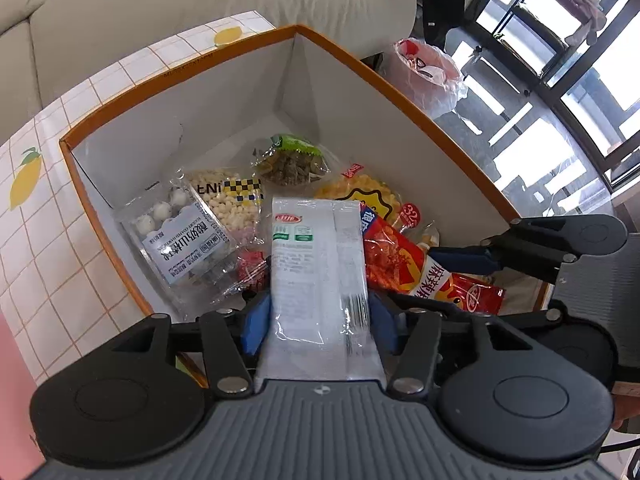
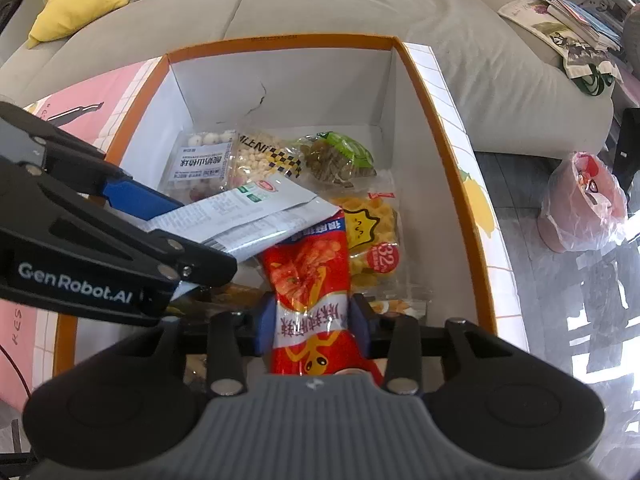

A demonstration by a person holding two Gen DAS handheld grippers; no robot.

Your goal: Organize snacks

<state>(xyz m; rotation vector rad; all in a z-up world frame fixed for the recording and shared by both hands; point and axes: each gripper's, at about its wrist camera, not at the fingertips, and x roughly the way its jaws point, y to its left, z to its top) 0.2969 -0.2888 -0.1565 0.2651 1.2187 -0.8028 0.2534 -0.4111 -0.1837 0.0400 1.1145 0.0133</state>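
Observation:
An orange-rimmed white box [image 1: 360, 64] [image 2: 280, 42] holds several snack packs: hawthorn balls [image 1: 176, 236] [image 2: 200, 156], a bag of pale puffs [image 1: 232, 200] [image 2: 260, 160], a green pack [image 1: 292, 160] [image 2: 340, 156] and a yellow pack [image 1: 364, 196] [image 2: 372, 232]. A white packet [image 1: 316, 264] [image 2: 256, 212] lies flat between the blue pads of my left gripper [image 1: 320, 316] [image 2: 200, 236], its far end on the pile. A red spicy-snack packet [image 1: 396, 256] [image 2: 308, 264] lies lengthwise between the pads of my right gripper [image 2: 314, 320], resting on the yellow pack. Both jaws flank their packets without squeezing them.
The box stands on a white grid tablecloth with lemon prints [image 1: 24, 184] [image 2: 476, 200]. A grey sofa [image 1: 160, 12] [image 2: 320, 4] runs behind it. A pink plastic bag [image 1: 424, 68] [image 2: 588, 204] sits on the glossy floor to the right.

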